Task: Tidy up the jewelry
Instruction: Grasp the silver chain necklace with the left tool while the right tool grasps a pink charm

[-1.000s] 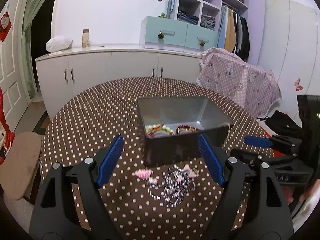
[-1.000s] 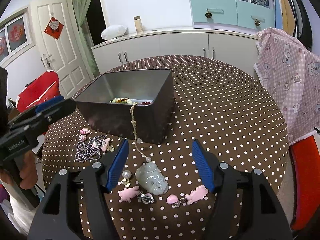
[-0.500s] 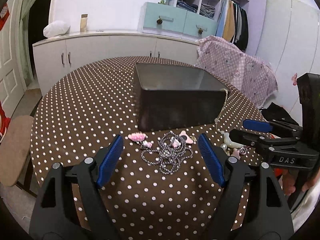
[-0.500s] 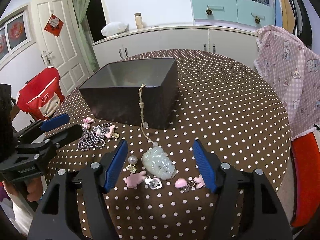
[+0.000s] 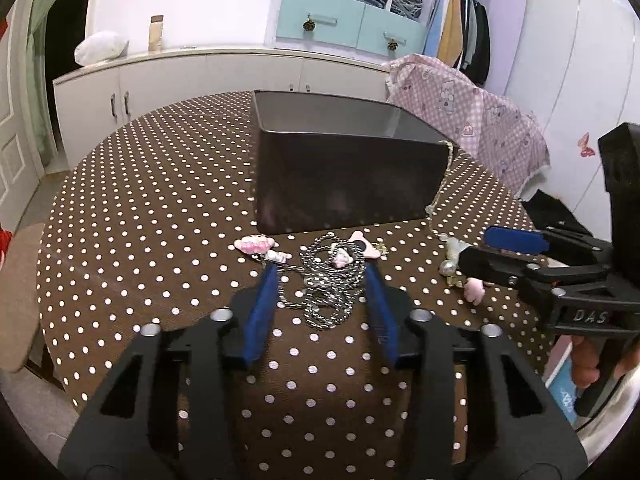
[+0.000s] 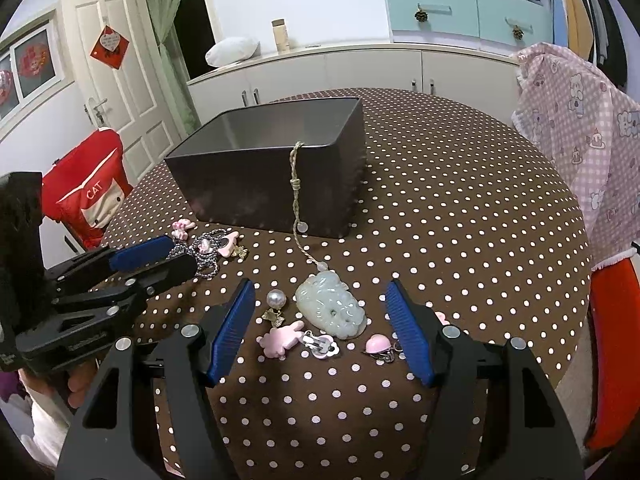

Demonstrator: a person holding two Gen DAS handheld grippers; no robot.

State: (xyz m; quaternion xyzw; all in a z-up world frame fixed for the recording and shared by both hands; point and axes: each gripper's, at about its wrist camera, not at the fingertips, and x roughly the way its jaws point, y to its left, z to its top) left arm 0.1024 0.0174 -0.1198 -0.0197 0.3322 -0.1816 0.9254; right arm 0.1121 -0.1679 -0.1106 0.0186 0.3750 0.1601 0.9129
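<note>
Closing in on the silver chain (image 5: pixel 328 280), the left claw (image 5: pixel 320 276) sits low on the table (image 5: pixel 140 208), its jaws apart on either side of the tangle just in front of the dark box (image 5: pixel 344 176). The right claw (image 6: pixel 320 320) hangs open around the jade pendant (image 6: pixel 332 308), whose cord drapes over the box's rim. Next, I judge, the left jaws must pinch the chain, lift it, and drop it into the box.

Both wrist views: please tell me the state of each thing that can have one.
Left gripper: open, fingers on both sides of the chain necklace.
Right gripper: open, jade pendant between its fingers.
Chain necklace: tangled heap on the table.
Jade pendant: lying flat, its cord draped over the box rim.
Metal box: open, no lid.
</note>
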